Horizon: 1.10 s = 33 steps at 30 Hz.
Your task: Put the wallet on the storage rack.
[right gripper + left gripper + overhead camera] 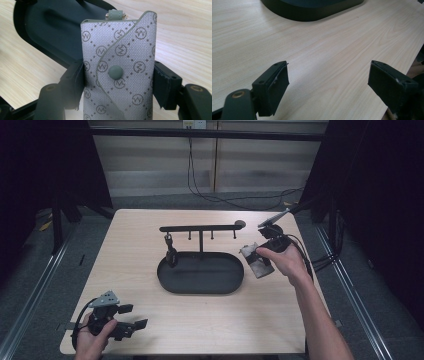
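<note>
My right gripper [118,82] is shut on a grey patterned key pouch [118,62] with a snap button; its jaws press the pouch's two sides. In the high view that gripper [257,259] holds the pouch [256,262] just right of the black oval tray [200,282]. A black rack [200,228] with hooks rises from the tray, and a small dark item [170,251] hangs from its left hook. My left gripper [137,327] rests at the table's front left corner, open. In the left gripper view its jaws [328,87] stand wide apart over bare wood.
The light wooden table [140,270] has bare room left of and in front of the tray. The tray's edge [312,12] lies ahead of the left gripper. Black cables [210,195] run over the floor behind the table, and dark curtains stand on both sides.
</note>
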{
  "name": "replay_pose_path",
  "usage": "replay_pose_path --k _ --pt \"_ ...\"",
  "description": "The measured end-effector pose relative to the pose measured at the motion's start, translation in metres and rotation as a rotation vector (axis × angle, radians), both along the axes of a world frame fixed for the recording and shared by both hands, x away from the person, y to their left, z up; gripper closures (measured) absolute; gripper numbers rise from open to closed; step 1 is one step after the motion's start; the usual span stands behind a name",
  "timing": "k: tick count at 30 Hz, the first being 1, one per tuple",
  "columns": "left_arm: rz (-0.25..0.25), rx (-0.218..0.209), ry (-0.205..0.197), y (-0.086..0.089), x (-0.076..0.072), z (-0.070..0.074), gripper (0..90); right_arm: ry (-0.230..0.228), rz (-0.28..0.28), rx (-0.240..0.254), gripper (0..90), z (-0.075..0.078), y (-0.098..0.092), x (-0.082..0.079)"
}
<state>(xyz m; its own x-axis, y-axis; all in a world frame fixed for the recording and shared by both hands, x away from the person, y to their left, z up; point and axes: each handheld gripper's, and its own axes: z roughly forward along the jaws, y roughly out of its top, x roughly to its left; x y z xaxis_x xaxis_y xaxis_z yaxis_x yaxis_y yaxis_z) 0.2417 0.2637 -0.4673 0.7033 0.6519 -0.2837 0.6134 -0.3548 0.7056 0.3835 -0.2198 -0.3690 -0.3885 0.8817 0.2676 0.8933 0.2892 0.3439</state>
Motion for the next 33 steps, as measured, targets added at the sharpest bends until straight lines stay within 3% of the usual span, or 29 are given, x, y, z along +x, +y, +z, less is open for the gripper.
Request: replay_pose_path --k 8,16,24,33 --pt "0.004 0.001 -0.007 0.001 -0.001 0.0 16.4 -0.013 0.002 0.056 34.4 -0.007 0.012 0.0" --pt "0.003 0.001 -0.008 0.001 -0.001 0.0 16.4 -0.032 -0.013 0.143 34.4 -0.015 0.022 0.0" --pt "0.007 0.008 -0.014 0.001 -0.001 0.0 16.4 -0.052 -0.019 0.174 34.4 -0.022 0.032 0.002" --pt "0.004 0.007 -0.015 0.001 -0.001 0.0 16.4 -0.069 -0.065 0.201 34.4 -0.034 0.039 0.004"
